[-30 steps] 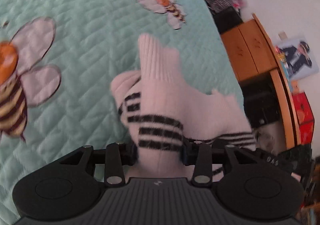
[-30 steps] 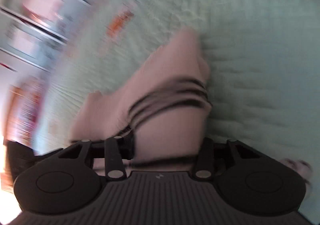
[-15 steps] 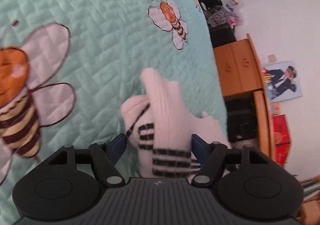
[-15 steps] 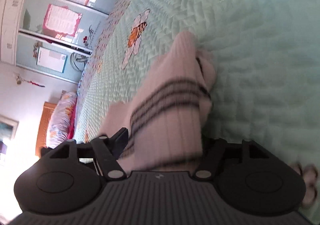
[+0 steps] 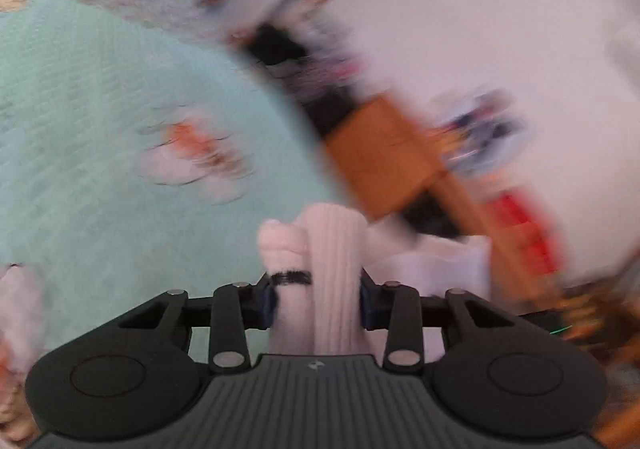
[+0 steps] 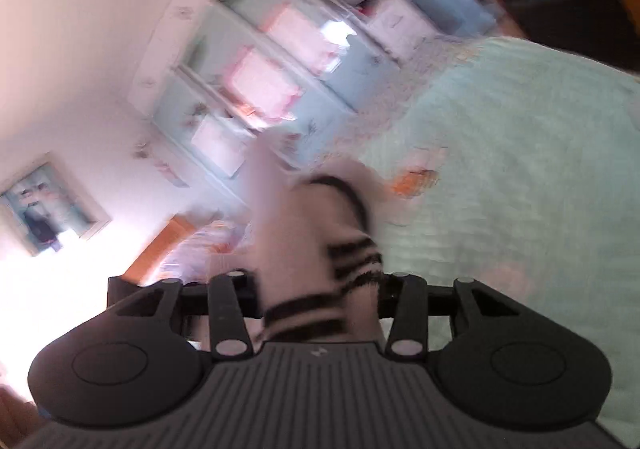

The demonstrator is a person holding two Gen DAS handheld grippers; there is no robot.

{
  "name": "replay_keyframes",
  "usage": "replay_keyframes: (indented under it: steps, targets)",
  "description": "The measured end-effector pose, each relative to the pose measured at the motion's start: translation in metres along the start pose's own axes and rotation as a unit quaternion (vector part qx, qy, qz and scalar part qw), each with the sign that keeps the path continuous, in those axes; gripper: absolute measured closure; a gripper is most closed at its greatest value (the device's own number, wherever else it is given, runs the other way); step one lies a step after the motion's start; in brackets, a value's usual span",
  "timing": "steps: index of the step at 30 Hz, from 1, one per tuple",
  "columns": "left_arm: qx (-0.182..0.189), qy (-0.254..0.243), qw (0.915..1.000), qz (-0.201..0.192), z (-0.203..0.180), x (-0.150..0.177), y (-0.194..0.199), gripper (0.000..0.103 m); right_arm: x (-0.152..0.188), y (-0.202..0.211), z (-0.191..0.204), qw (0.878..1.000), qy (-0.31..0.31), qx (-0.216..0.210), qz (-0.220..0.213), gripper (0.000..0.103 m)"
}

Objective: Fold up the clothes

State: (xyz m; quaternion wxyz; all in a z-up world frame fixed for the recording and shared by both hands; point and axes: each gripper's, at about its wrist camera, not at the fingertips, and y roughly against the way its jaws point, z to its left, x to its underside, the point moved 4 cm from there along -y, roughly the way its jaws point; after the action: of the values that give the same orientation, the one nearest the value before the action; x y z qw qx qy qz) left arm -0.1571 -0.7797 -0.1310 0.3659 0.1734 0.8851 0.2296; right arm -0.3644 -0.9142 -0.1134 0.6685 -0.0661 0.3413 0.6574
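Left wrist view: the left gripper (image 5: 316, 299) is closing, its jaws pressed on a bunched white sock (image 5: 332, 249) with a black stripe, above the mint bedspread (image 5: 100, 129).

Right wrist view: the right gripper (image 6: 320, 299) is closing too, clamping the striped sock (image 6: 316, 249), with the bedspread (image 6: 520, 169) to its right.

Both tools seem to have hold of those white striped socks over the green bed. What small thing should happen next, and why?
Probably lower the socks back onto the green quilt to lay them flat. Both the left tool and the right tool are closing with bunched sock between their jaws, so nothing lies neatly folded yet.
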Motion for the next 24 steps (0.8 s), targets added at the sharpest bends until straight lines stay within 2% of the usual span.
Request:
replay_keyframes:
  steps: [1, 2, 3, 6, 9, 12, 14, 16, 18, 21, 23, 24]
  targets:
    - [-0.025, 0.017, 0.9990, 0.033, 0.014, 0.003, -0.018, 0.070, 0.002, -0.010, -0.015, 0.998, -0.017, 0.050, 0.022, 0.052]
    - [-0.039, 0.022, 0.9981, 0.043, 0.021, 0.005, -0.025, 0.070, 0.006, -0.019, -0.024, 0.995, -0.021, 0.089, 0.042, 0.053]
    - [-0.047, 0.021, 0.9979, 0.040, 0.024, 0.006, -0.027, 0.067, 0.008, -0.023, -0.028, 0.993, -0.023, 0.101, 0.049, 0.054]
    - [-0.044, 0.021, 0.9982, 0.034, 0.025, 0.005, -0.026, 0.064, 0.006, -0.027, -0.031, 0.993, -0.034, 0.099, 0.050, 0.054]
    - [-0.058, 0.024, 0.9978, 0.023, 0.030, 0.002, -0.018, 0.061, 0.004, -0.025, -0.033, 0.992, -0.032, 0.106, 0.057, 0.053]
    - [-0.093, 0.047, 0.9945, -0.007, 0.038, -0.006, 0.001, 0.052, 0.004, 0.002, -0.031, 0.991, -0.048, 0.124, 0.028, 0.049]
    - [-0.131, 0.055, 0.9893, -0.036, 0.042, -0.013, 0.023, 0.051, 0.004, 0.023, -0.029, 0.989, -0.059, 0.137, 0.005, 0.048]
    - [-0.146, 0.050, 0.9868, -0.049, 0.036, -0.016, 0.044, 0.050, 0.001, 0.046, -0.022, 0.988, -0.064, 0.136, -0.040, 0.048]
    - [-0.116, 0.039, 0.9918, -0.035, 0.019, -0.009, 0.063, 0.050, 0.001, 0.075, -0.003, 0.988, -0.060, 0.115, -0.084, 0.047]
    - [-0.049, 0.025, 0.9982, 0.024, -0.019, 0.020, 0.084, 0.050, 0.022, 0.103, 0.036, 0.996, -0.026, 0.063, -0.058, 0.047]
    - [-0.011, 0.026, 0.9971, 0.071, -0.043, 0.049, 0.094, 0.049, 0.046, 0.118, 0.057, 0.999, -0.018, 0.024, -0.030, 0.047]
    - [-0.004, 0.026, 0.9958, 0.088, -0.051, 0.063, 0.098, 0.049, 0.059, 0.124, 0.062, 0.999, -0.024, 0.014, -0.025, 0.047]
